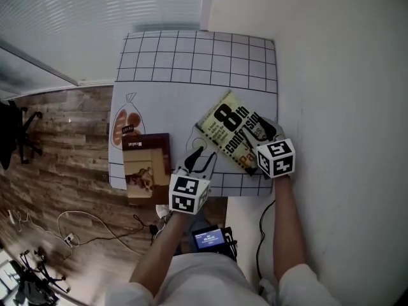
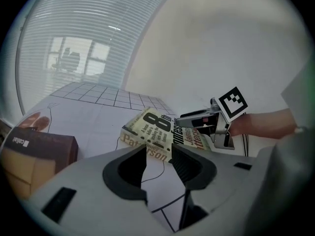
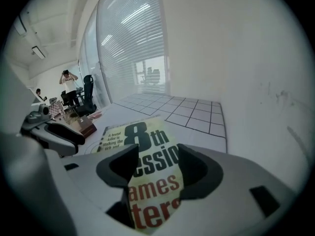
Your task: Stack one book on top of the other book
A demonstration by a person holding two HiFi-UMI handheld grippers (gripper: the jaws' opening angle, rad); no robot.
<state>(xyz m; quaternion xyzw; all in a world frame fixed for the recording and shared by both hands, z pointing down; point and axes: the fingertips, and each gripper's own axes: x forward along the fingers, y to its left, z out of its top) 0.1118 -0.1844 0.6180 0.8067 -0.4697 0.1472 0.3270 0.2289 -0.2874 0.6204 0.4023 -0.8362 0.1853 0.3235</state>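
Right gripper (image 3: pixel 156 163) is nearer: jaws apart, empty, over the yellow book (image 1: pixel 228 127), whose long axis runs straight ahead; left gripper (image 2: pixel 158 163), released too, faces its corner.

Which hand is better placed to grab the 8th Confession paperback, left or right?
Right, probably. The right hand-held gripper is over the 8th Confession paperback, its cover showing between the open jaws. The left hand-held gripper, also open, sits short of the book's corner, over the gridded mat.
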